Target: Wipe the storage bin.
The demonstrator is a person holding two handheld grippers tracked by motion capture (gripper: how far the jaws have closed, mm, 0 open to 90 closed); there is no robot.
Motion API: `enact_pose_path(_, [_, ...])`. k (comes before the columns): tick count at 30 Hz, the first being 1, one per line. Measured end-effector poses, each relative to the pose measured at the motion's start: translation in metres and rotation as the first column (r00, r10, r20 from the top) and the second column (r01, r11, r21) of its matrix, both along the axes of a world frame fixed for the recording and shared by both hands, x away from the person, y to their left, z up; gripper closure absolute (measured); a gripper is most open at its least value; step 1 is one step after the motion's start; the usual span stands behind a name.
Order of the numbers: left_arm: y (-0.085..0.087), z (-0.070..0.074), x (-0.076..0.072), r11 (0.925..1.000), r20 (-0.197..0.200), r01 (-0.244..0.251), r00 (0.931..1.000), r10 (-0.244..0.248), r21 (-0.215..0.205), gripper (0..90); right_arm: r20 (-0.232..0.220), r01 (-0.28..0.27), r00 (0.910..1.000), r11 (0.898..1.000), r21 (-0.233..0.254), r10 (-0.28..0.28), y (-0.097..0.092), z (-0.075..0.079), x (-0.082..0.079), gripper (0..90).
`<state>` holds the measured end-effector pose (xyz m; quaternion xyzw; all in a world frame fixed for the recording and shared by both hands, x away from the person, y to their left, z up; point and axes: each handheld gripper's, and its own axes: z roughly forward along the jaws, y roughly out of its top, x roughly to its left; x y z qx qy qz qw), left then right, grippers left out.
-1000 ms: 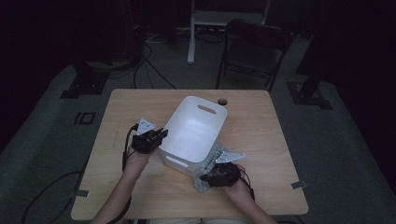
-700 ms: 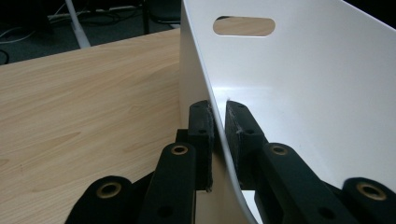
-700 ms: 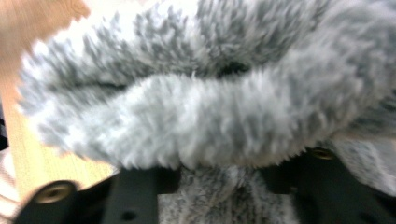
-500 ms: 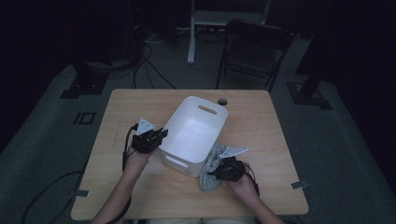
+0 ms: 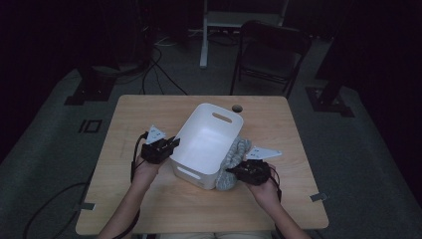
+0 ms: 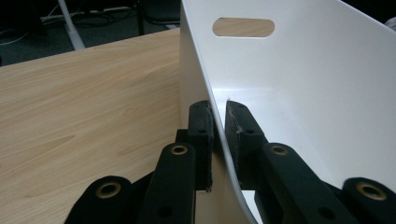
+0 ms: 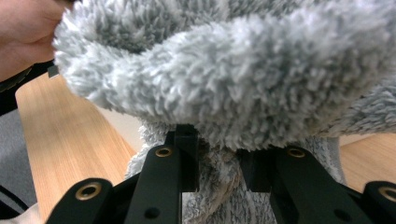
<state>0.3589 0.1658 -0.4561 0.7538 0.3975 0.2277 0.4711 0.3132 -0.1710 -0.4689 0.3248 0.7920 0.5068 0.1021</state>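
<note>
The grey fleece cloth (image 5: pixel 233 162) lies bunched on the wooden table (image 5: pixel 149 114), against the outside of the white plastic bin (image 5: pixel 206 144) at the bin's 4 o'clock side. In the right gripper view the cloth's pile (image 7: pixel 233 79) bulges over the jaws, and a twisted fold of it sits between the two black pads.

The right gripper (image 5: pixel 233 173) is clamped on that fold. Its jaws have just been closing, with the cloth between them. The person's right hand (image 5: pixel 263 186) carries it at the table's 5 o'clock area, and its grey three-cornered plate (image 5: pixel 263 153) lies at its 1 o'clock.

The bin stands near the table centre, its long axis running from 7 o'clock to 1 o'clock. A slot handle (image 5: pixel 222 117) is cut in its far end wall.

The left gripper (image 5: pixel 171 145) is clamped on the bin's rim at the bin's 9 o'clock side. In the left gripper view, one pad (image 6: pixel 201 126) presses the outside of the wall and the other the inside.

A small round hole (image 5: pixel 237 108) marks the table at the bin's 1 o'clock. A dark chair (image 5: pixel 271 55) stands beyond the table's far edge.
</note>
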Motion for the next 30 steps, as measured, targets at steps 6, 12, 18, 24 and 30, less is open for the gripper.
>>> enact_pose_path(6, [0.0,0.0,0.0,1.0,-0.001,0.002,1.0,-0.002,-0.006,81.2,-0.014,0.04,0.9991,0.999,-0.018,-0.04,0.0,-0.011,0.005,71.7])
enact_pose_path(12, [0.0,0.0,0.0,0.9999,-0.002,0.0,1.0,0.0,-0.013,81.0,-0.053,0.074,0.9957,0.996,-0.044,-0.076,-0.001,-0.025,0.013,71.7])
enact_pose_path(18, [0.0,0.0,0.0,1.0,0.006,-0.001,1.0,0.001,-0.001,81.1,-0.071,0.085,0.9934,0.994,-0.067,-0.09,0.0,-0.034,0.018,71.9])
enact_pose_path(24, [0.0,0.0,0.0,1.0,0.005,-0.002,1.0,0.002,-0.002,81.0,-0.102,0.092,0.9895,0.991,-0.099,-0.102,0.0,-0.047,0.025,71.9])
enact_pose_path(30, [0.0,0.0,0.0,1.0,0.005,-0.006,1.0,0.006,-0.002,80.9,-0.148,0.091,0.9823,0.983,-0.159,-0.115,0.004,-0.064,0.032,71.9])
